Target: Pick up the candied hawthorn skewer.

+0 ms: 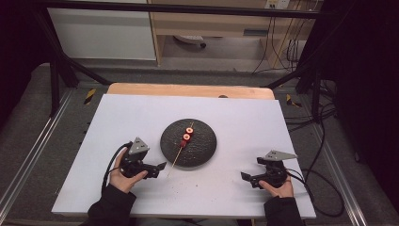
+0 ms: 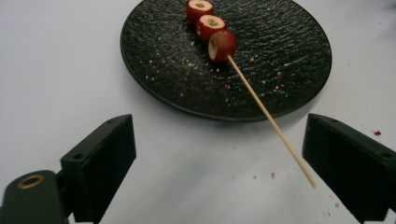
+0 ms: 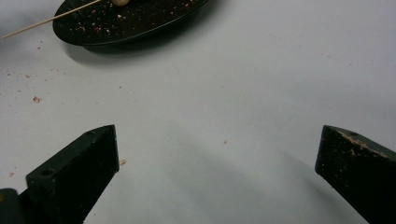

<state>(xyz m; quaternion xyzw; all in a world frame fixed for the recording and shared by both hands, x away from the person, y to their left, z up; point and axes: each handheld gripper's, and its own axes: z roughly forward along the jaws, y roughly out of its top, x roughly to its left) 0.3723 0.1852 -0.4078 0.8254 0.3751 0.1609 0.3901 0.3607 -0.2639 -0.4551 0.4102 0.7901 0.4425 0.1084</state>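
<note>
1. Black plate (image 1: 200, 153) is sitting mid-table on the white table (image 1: 141, 117); it's holding three red fruit rings (image 1: 187, 136) w/ pale hollow centres, lined up on a thin wooden skewer (image 1: 175, 159)
2. Skewer's bare end is sticking out past the plate's near rim, over the table, pointing toward the left gripper (image 1: 160, 167)
3. Crumbs are lying scattered across the plate
4. Left gripper is sitting just near-left of the plate, a hand (image 1: 123, 176) wrapped round it; jaws standing wide apart, nothing between them
5. Right gripper (image 1: 244, 178) is sitting near-right of the plate, well apart from it, held by the other hand (image 1: 277, 187); jaws also spread wide, nothing gripped
6. Left gripper view is giving what the high view can't: the nearest ring (image 2: 222, 45) is the one the skewer (image 2: 271, 121) runs out of, the plate (image 2: 163, 70) has a rough pebbled surface, and the skewer tip is hanging close by the jaw at that view's right, not touching
7. Right gripper view is catching the plate (image 3: 140, 21) edge-on at top left w/ the skewer (image 3: 46, 19) poking out sideways, plus crumbs (image 3: 35, 99) on the table beside the plate; rings there too cut off to tell
8. High view is adding the table's wooden far edge (image 1: 188, 89) beyond the plate
</note>
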